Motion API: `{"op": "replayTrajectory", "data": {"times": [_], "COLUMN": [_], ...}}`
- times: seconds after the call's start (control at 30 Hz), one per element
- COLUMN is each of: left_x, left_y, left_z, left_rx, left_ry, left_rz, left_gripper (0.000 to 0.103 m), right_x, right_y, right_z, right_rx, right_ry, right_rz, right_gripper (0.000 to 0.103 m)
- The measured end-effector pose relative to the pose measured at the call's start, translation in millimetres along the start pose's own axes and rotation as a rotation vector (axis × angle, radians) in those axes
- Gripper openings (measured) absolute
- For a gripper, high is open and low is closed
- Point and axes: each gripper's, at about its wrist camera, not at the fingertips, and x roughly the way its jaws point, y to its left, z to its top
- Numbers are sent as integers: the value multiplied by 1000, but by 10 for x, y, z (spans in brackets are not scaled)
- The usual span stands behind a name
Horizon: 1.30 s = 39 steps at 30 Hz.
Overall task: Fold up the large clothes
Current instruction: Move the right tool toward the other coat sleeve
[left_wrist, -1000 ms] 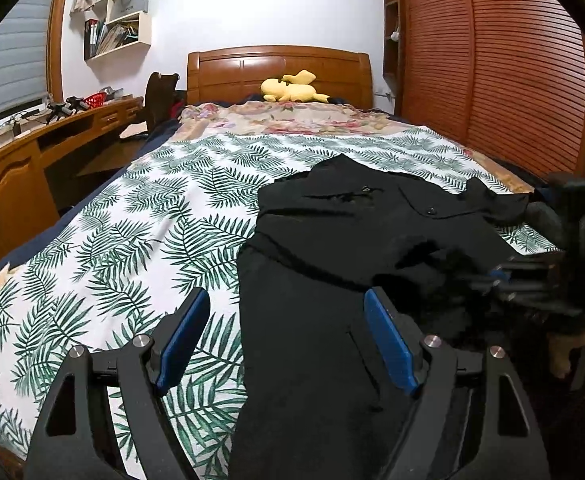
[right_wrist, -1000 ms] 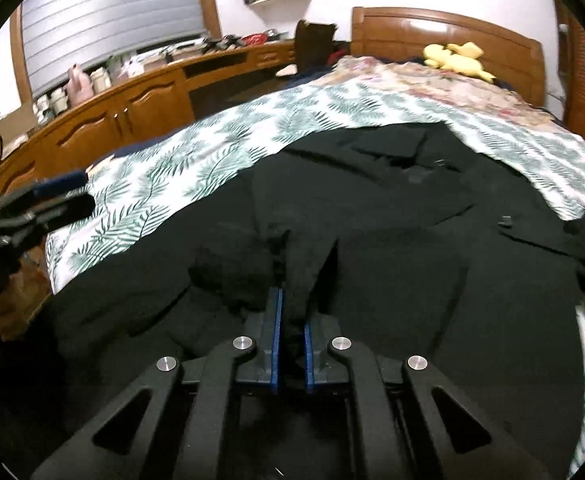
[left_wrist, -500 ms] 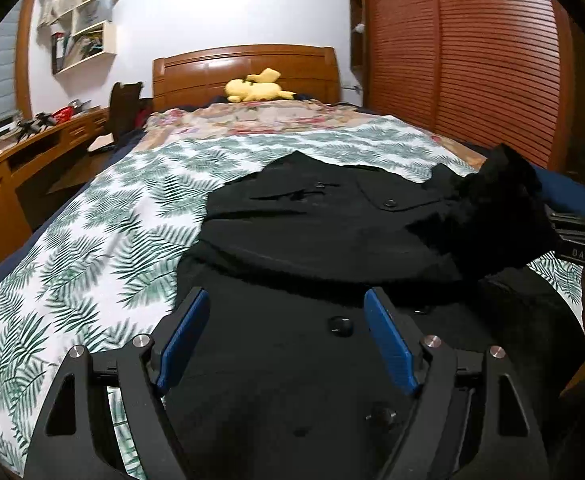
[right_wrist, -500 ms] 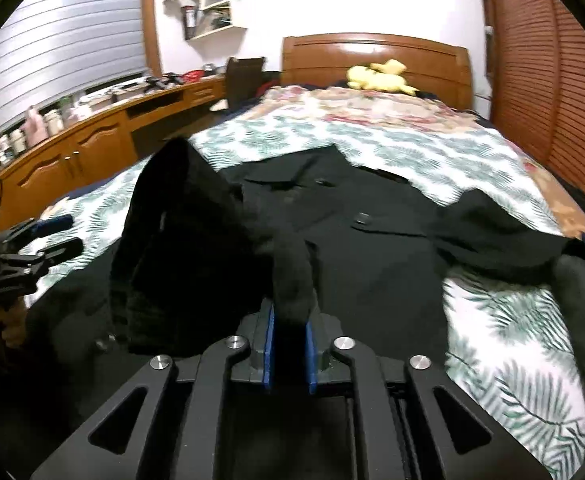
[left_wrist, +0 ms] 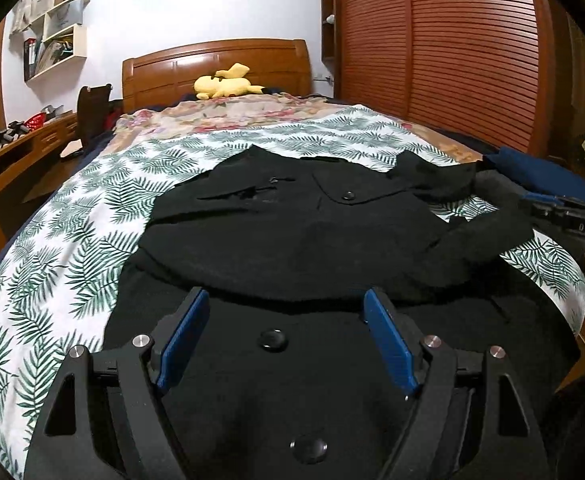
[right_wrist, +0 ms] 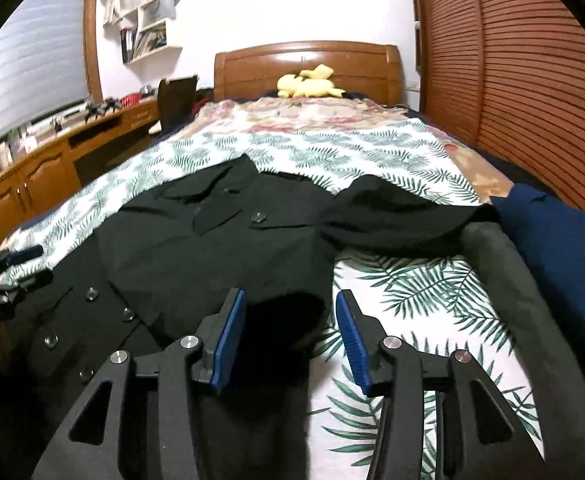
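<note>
A black buttoned coat [left_wrist: 292, 232] lies front-up on the leaf-print bed cover [left_wrist: 72, 240]. My left gripper [left_wrist: 285, 296] hovers over its lower front, wide open, with a button showing between the blue pads and nothing gripped. In the right wrist view the coat [right_wrist: 196, 248] fills the left half. My right gripper [right_wrist: 290, 296] is at the coat's right edge and its jaws are opening. The black sleeve end [right_wrist: 284, 320] lies loose between the pads, which do not press on it. From the left wrist view, that sleeve [left_wrist: 484, 240] runs toward the right gripper [left_wrist: 564, 216].
A yellow plush toy [left_wrist: 224, 86] rests by the wooden headboard [left_wrist: 212, 68]. Slatted wardrobe doors [left_wrist: 452, 60] line the right side and a wooden desk [right_wrist: 52, 160] the left. A dark blue garment [right_wrist: 564, 240] and a grey roll [right_wrist: 504, 280] sit at the bed's right edge.
The right gripper, shut on the sleeve, lifted it and carried it to the coat's right side, and now its jaws have parted off it. The left gripper slid right over the coat, still open.
</note>
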Motion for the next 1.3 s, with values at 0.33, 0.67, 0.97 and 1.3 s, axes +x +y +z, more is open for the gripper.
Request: {"op": "replayTrajectory", "data": {"times": [0.33,0.67,0.97,1.3], "left_x": [70,98,69,-22], "left_y": [-162,-172,-150,-172], "left_z": [-6,-7,-6,-11], "left_rx": [11,19,15,7], "left_ry": [18,26,10,-72], "left_rz": [-23,-16,-15,-1], "left_gripper": [80,80,80,80], "right_x": [178,781,594,368], "right_y": [302,319,216,334], "right_z": [-205,-615,-475,-351], "right_rx": [-82,-125,-130,-131], "right_ry": [6,296,266,104], "right_rz": [78,162,153,178], "right_gripper": [48,48,48,48]}}
